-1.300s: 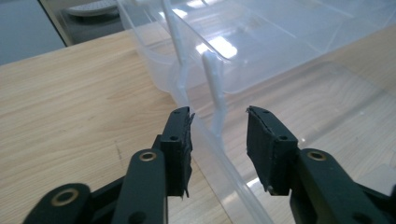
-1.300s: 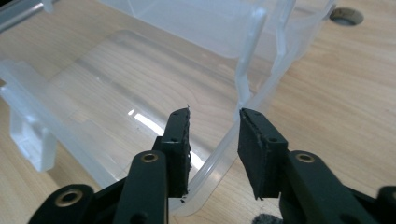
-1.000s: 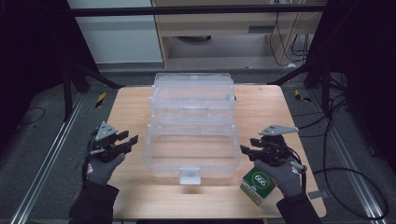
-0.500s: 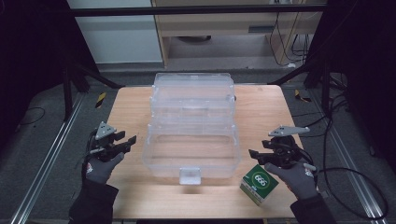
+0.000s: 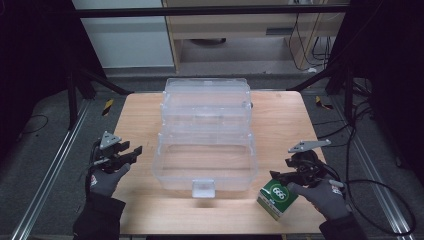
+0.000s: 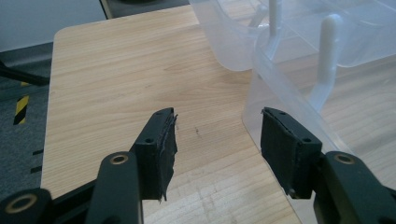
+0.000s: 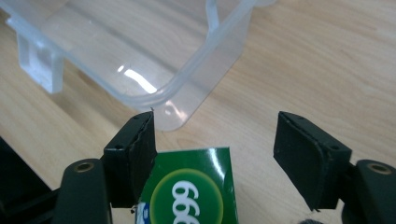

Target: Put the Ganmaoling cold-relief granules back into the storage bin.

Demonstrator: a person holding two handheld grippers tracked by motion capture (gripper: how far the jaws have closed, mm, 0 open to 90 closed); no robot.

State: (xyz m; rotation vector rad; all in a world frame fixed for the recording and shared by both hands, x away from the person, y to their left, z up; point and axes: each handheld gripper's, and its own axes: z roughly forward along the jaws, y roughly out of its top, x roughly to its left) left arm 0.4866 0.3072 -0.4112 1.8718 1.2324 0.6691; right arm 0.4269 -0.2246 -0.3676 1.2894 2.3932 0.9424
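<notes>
A clear plastic tiered box [image 5: 205, 150] stands open in the middle of the wooden table [image 5: 140, 115]. My left gripper [image 5: 134, 154] hovers by the box's left side, and its jaws have just been opening. In the left gripper view that gripper [image 6: 217, 126] is open with only bare wood between its pads, the clear box's corner [image 6: 280, 93] just right of them. A green carton [image 5: 277, 196] with a white logo sits at the front right. My right gripper [image 5: 280, 171] is over it, its jaws just opening. In the right gripper view the carton [image 7: 191, 186] lies low between the open jaws [image 7: 215, 130], by the left pad.
The box's front latch tab [image 5: 203, 188] sticks out toward the table's front edge. Cables [image 5: 370, 185] trail off the right side onto the grey floor. A metal rail [image 5: 45, 175] runs along the left of the table. Bare wood lies left and right of the box.
Both grippers' jaws stand wider than before. The right hand has drifted slightly right and down beside the carton, which stays put. The left hand has hardly moved.
</notes>
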